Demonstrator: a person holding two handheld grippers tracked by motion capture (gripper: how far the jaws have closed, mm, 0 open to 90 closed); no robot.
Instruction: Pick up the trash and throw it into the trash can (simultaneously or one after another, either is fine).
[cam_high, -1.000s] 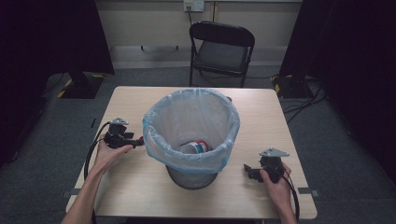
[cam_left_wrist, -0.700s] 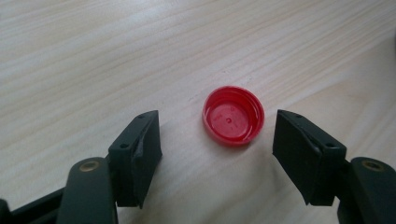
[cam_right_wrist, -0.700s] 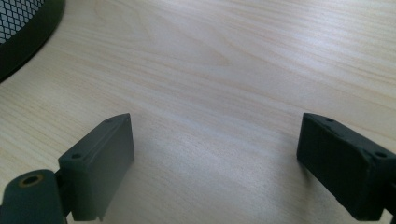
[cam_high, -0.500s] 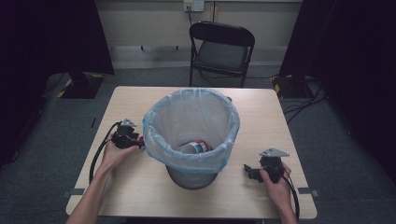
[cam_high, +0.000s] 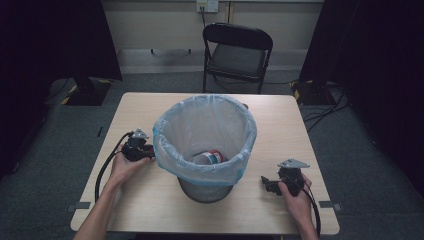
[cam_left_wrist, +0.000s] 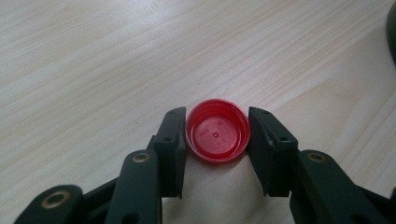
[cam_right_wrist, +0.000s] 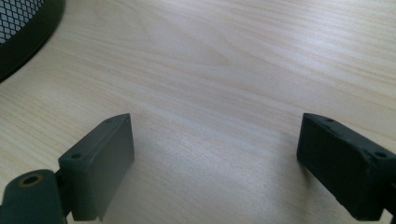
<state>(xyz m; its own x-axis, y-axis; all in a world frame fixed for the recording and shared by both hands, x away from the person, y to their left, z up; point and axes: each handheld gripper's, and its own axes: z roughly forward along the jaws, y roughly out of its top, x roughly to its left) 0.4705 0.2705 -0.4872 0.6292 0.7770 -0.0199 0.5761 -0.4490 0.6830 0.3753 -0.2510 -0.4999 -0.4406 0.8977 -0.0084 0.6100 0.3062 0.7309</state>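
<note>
A small red bottle cap (cam_left_wrist: 217, 130) lies open side up on the wooden table (cam_high: 272, 125). My left gripper (cam_left_wrist: 217, 137) has just been closing and is now shut on it, one pad against each side. In the high view that left gripper (cam_high: 146, 154) sits at the left of the bin (cam_high: 200, 172), close to its bag. The bin is black mesh lined with a pale blue bag, and a bottle (cam_high: 209, 158) with a red part lies at its bottom. My right gripper (cam_high: 267, 184) rests on the table right of the bin, open (cam_right_wrist: 215, 158), with bare wood between its pads.
The mesh base of the bin (cam_right_wrist: 23, 32) shows at the upper left of the right gripper view. A black folding chair (cam_high: 237, 50) stands beyond the table's far edge. Cables trail from both grippers toward the near edge.
My left gripper has shifted slightly right, toward the bin. The right hand has stayed still.
</note>
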